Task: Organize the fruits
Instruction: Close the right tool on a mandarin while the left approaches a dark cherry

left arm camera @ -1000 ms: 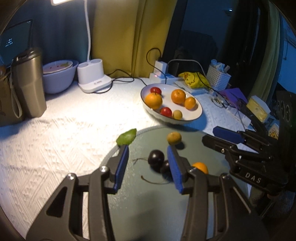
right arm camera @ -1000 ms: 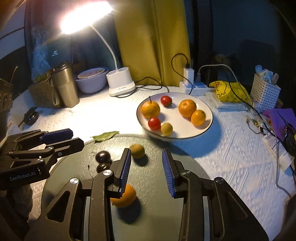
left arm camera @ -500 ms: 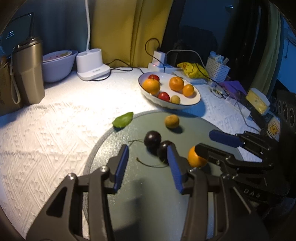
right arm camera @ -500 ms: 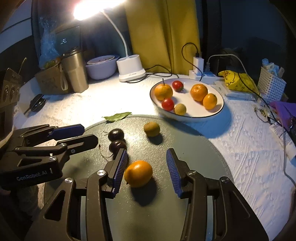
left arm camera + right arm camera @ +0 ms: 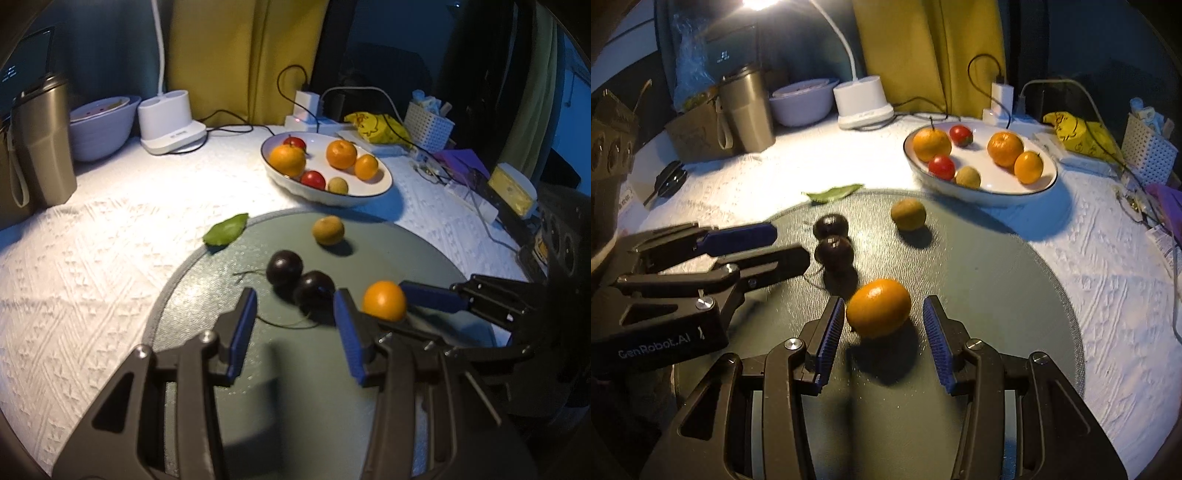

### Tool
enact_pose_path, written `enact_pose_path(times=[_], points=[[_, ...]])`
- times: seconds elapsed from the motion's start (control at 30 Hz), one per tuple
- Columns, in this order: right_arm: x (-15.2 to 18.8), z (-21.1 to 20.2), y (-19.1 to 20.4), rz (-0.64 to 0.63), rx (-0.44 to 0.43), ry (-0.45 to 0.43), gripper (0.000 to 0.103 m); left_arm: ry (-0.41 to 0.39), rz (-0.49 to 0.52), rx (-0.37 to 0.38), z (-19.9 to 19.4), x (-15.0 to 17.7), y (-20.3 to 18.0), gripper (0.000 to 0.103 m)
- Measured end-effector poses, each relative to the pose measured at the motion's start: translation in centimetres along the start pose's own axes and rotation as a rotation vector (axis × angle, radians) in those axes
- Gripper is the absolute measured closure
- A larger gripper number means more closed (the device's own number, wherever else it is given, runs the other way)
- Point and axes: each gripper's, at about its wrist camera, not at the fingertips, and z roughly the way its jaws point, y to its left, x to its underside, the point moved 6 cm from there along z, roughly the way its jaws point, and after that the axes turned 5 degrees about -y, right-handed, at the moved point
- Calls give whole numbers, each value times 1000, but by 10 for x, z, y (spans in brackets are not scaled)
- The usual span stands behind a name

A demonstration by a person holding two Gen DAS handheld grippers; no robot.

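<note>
A round grey mat (image 5: 979, 280) carries an orange (image 5: 878, 308), two dark plums (image 5: 833, 240) and a yellow-brown fruit (image 5: 908, 214). My right gripper (image 5: 884, 325) is open, its blue pads on either side of the orange without touching it. My left gripper (image 5: 295, 325) is open and empty just short of the plums (image 5: 299, 277); it shows at the left of the right wrist view (image 5: 783, 245). The orange (image 5: 384, 300) sits to its right, the yellow-brown fruit (image 5: 328, 230) beyond. A white plate (image 5: 982, 190) at the back holds oranges, red fruits and a small yellow one.
A green leaf (image 5: 833, 192) lies at the mat's far edge. Behind stand a steel tumbler (image 5: 748, 110), a white bowl (image 5: 801, 101), a lamp base (image 5: 862, 105), chargers with cables (image 5: 1001, 99), a yellow bag (image 5: 1075, 133) and a white basket (image 5: 1148, 151).
Both grippers have pulled back toward me. The orange, beside the right gripper's left finger a second ago, now sits between its pads. The left gripper backed off the plums.
</note>
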Motion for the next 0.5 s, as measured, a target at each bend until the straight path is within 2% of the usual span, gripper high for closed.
enact_pose_path(times=[0.13, 0.5], points=[[0, -1, -2, 15, -29, -1, 64, 9, 8, -2, 5, -1, -4, 58], [-3, -11, -23, 21, -8, -31, 65, 41, 43, -17, 23, -3, -16, 58]])
